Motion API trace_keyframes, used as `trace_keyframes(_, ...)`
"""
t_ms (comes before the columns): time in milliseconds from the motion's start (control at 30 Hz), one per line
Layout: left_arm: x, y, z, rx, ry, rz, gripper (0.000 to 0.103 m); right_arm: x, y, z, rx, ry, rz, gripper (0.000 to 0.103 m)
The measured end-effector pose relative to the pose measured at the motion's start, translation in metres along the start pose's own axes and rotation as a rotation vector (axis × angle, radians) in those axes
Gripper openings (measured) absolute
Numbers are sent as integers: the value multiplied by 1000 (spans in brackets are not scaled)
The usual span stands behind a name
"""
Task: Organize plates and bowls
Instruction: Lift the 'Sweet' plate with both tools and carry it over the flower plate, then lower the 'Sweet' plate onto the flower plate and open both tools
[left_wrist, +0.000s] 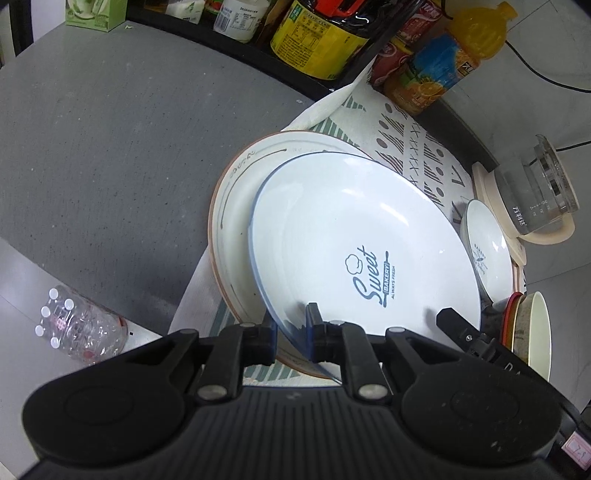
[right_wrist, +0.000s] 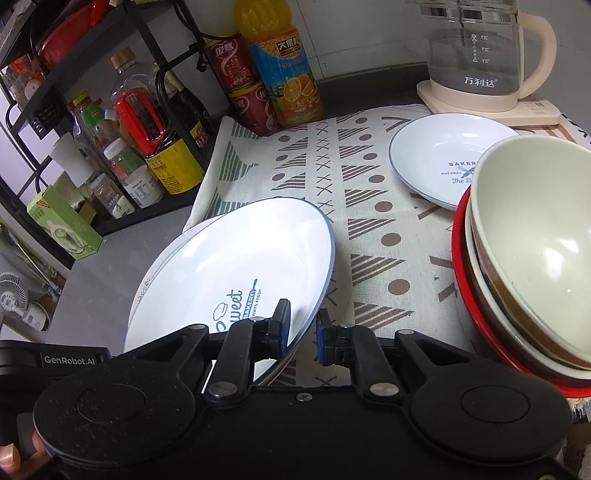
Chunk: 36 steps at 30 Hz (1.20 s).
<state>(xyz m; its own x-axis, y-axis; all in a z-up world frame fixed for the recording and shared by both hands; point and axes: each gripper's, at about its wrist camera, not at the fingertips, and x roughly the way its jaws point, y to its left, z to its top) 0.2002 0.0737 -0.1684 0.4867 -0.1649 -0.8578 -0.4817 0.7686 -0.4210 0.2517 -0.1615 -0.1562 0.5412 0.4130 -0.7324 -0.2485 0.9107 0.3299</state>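
My left gripper and right gripper both pinch the plate's near rim; open mat lies rightward.

Grey countertop carries a black wire rack along its rear edge; patterned cloth adjoins.

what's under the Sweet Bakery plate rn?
A larger brown-rimmed plate lies under the Sweet Bakery plate, its rim showing on one side, on the patterned cloth. Its centre is covered. Both claws, left and right, pinch the upper plate's rim.
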Motion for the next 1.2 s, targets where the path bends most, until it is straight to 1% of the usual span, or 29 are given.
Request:
trace_keyframes(133,1,0,3,3,8,1,14,2,0,1,9,5,4,14)
trace_keyframes(300,5,-2,9,3,52,-3,15,4,-2,3,28,13,6,13)
trace_keyframes(433,7,-2,12,-5,77,10,17,4,2,4,-7,10,-4,13)
trace_keyframes(533,7,-3,14,1,98,15,18,4,3,5,-5,9,-4,13)
trace_keyframes(633,7,-2,18,-19,126,13,18,3,3,7,-8,4,-6,13)
trace_keyframes(700,4,1,21,-41,130,18,19,4,4,7,-8,-1,-9,12)
trace_keyframes(967,-5,12,35,-49,83,52,19,7,4,9,-14,3,-17,9)
trace_keyframes(1033,-9,14,39,-56,50,59,19,9,4,9,-14,7,-22,9)
trace_keyframes(1100,-15,15,43,-52,0,63,19,10,3,9,-13,13,-28,9)
trace_keyframes(1200,-14,15,47,-32,-22,85,19,13,2,8,-9,23,-37,9)
